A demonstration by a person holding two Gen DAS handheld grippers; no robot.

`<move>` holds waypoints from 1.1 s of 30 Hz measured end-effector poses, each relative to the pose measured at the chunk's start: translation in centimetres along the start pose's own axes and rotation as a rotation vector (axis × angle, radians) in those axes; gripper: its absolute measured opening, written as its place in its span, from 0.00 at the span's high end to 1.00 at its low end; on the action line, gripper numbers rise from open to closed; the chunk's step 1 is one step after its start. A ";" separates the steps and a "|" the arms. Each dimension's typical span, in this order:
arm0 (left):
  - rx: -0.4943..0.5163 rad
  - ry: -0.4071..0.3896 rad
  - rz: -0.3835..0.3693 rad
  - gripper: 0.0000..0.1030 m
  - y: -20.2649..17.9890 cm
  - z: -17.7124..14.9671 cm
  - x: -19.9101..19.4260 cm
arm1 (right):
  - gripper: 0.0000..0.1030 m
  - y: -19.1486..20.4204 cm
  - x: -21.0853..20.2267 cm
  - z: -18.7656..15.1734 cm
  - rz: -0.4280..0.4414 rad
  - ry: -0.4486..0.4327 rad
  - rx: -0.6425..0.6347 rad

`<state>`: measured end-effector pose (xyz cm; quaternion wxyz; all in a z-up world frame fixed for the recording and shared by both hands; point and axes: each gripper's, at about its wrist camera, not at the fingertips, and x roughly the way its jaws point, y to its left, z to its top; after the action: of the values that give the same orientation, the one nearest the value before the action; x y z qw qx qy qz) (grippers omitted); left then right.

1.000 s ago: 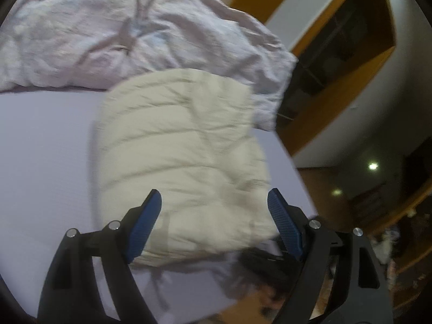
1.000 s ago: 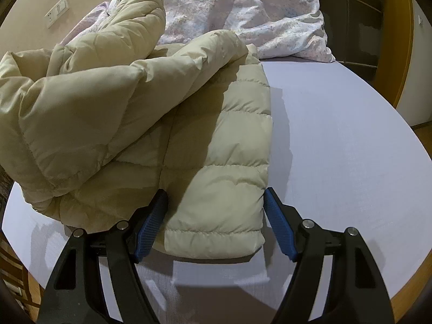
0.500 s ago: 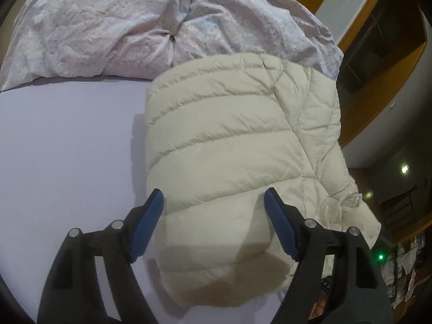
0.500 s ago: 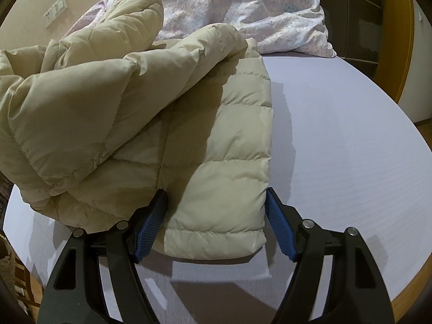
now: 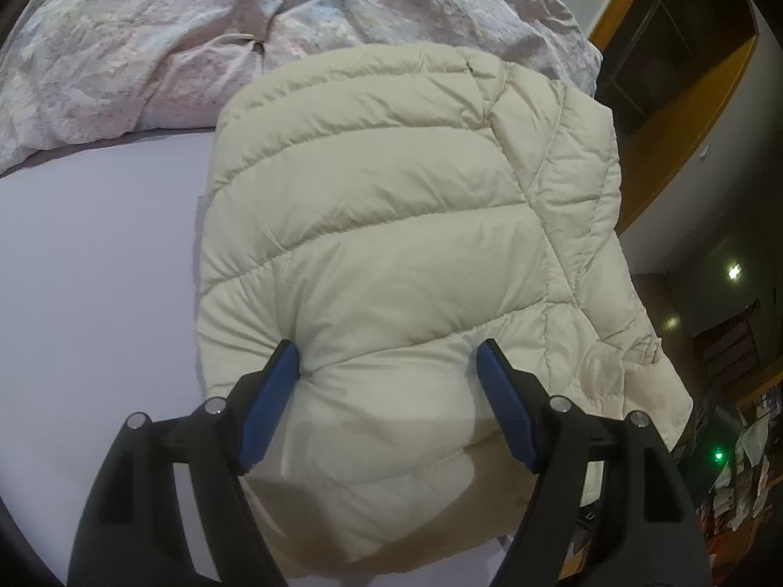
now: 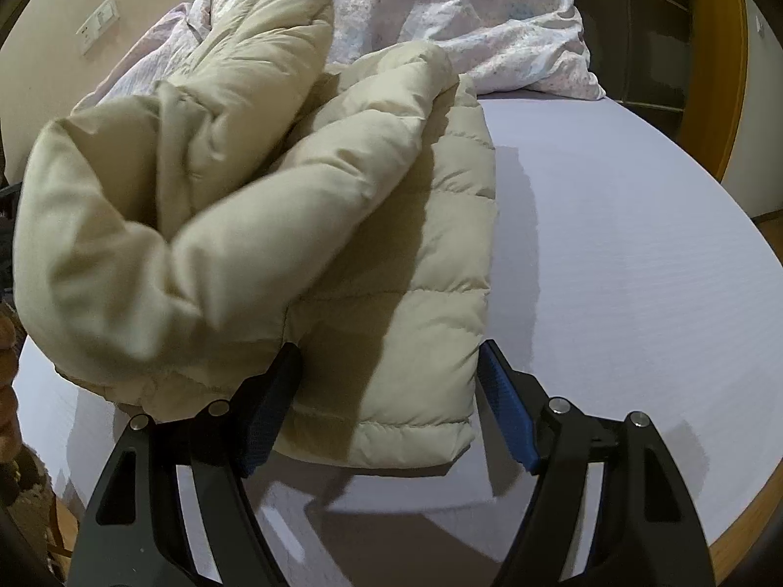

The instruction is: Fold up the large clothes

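A cream quilted puffer jacket (image 5: 391, 225) lies on the lavender bed sheet (image 5: 98, 269). In the left wrist view my left gripper (image 5: 386, 367) is down on the jacket's near end. A puffy bulge fills the gap between its blue pads (image 5: 271, 391), and the fabric puckers at the left pad. In the right wrist view the jacket (image 6: 401, 293) shows a folded-over upper layer heaped at the left. My right gripper (image 6: 389, 372) holds the hem corner, which spans the whole gap between its pads (image 6: 504, 406).
A crumpled pink floral duvet (image 5: 195, 49) lies at the head of the bed, behind the jacket. The bed's wooden edge (image 6: 748, 504) runs at the lower right. An orange wooden frame (image 5: 685, 122) and dark shelves stand beyond the bed. Bare sheet (image 6: 636, 269) spreads right of the jacket.
My left gripper has come down onto the jacket and its jaws have narrowed around the padding. In the right wrist view the heaped upper layer has sagged toward me; the right gripper stayed put.
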<state>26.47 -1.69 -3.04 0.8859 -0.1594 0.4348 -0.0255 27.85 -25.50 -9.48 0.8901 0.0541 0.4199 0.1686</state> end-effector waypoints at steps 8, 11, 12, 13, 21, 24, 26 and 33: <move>0.048 0.013 0.048 0.25 -2.2 -0.8 1.8 | 0.28 -0.5 -0.9 -0.8 0.000 -0.011 -0.001; 0.051 0.019 0.055 0.24 -2.5 -1.0 2.3 | 0.28 -0.8 -2.3 -1.1 -0.010 -0.027 -0.013; 0.054 0.021 0.060 0.24 -2.6 -1.0 2.5 | 0.28 -1.0 -2.8 -1.1 -0.013 -0.032 -0.015; 0.057 0.023 0.061 0.23 -2.7 -1.0 2.7 | 0.28 -1.1 -3.2 -1.1 -0.014 -0.035 -0.016; 0.057 0.032 0.064 0.23 -3.0 -1.3 3.0 | 0.33 -1.2 -6.7 -1.0 0.098 -0.040 -0.040; 0.053 0.034 0.062 0.23 -2.8 -1.0 3.1 | 0.43 -0.3 -8.1 -0.8 0.184 -0.041 -0.066; 0.052 0.035 0.061 0.23 -2.8 -1.0 3.1 | 0.49 0.2 -8.8 -0.5 0.229 -0.052 -0.070; 0.052 0.036 0.057 0.23 -2.7 -0.9 3.0 | 0.63 1.5 -9.7 1.1 0.266 -0.136 -0.069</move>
<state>27.88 -5.08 -5.05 0.8822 -0.1232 0.4543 -0.0145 22.53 -27.41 -1.36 0.8876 0.0900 0.3419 0.2953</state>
